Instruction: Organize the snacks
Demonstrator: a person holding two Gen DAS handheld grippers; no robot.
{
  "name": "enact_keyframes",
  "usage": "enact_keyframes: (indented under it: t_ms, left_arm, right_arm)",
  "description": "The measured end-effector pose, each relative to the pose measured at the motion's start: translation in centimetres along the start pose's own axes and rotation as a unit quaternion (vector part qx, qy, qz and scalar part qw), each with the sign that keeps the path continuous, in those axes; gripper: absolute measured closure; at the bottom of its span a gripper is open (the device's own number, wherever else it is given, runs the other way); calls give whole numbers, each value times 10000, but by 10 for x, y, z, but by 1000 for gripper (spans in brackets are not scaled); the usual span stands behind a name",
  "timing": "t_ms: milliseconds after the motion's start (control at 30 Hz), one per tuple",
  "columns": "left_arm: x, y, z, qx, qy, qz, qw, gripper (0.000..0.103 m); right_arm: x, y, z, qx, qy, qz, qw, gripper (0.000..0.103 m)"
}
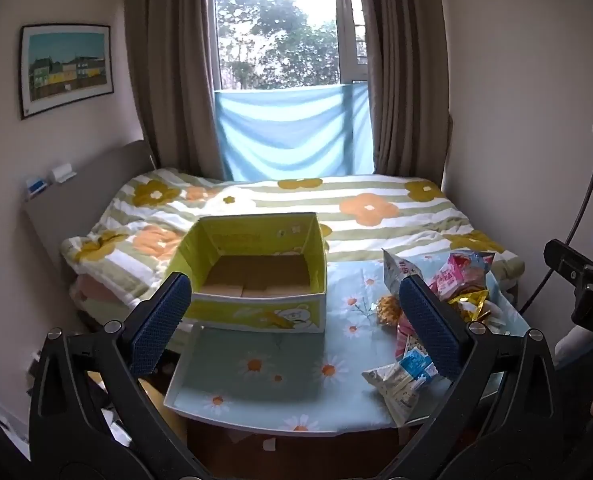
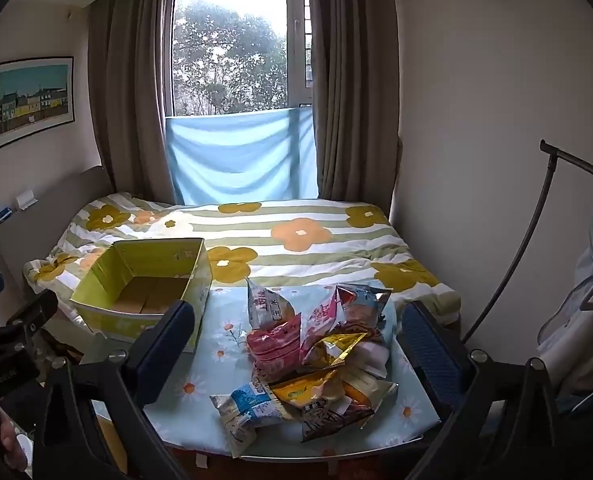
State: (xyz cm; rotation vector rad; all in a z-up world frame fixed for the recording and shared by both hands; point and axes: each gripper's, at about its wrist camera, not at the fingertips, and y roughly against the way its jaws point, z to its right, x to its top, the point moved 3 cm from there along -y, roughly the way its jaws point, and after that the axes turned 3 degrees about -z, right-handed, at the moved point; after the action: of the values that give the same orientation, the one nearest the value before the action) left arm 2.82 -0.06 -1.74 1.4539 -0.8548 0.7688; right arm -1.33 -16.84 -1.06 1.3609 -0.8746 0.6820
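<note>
A yellow-green cardboard box stands open and empty at the far left of a small table covered in a daisy-print cloth; it also shows in the right wrist view. A pile of snack packets lies on the table's right side, also in the left wrist view. My left gripper is open and empty, held above the table's near edge in front of the box. My right gripper is open and empty, held above and before the pile.
A bed with a flower-patterned quilt lies right behind the table. A headboard is at the left, curtains and a window behind. A black stand and hanging clothes are at the right.
</note>
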Motion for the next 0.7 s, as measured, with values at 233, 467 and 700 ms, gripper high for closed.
enact_keyframes:
  t_ms: [233,467,700]
  left_arm:
    - [1,1,2,86,-46,10,10000,0]
    - [2,2,7,72,-39,15,10000,0]
    - [2,3,9,57,-48,34,10000,0]
  right_arm:
    - [2,0,4,21,22,-1,10000,0]
    - [1,0,5,18,26,14,10000,0]
    - [2,1,3,-1,32,8,10000,0]
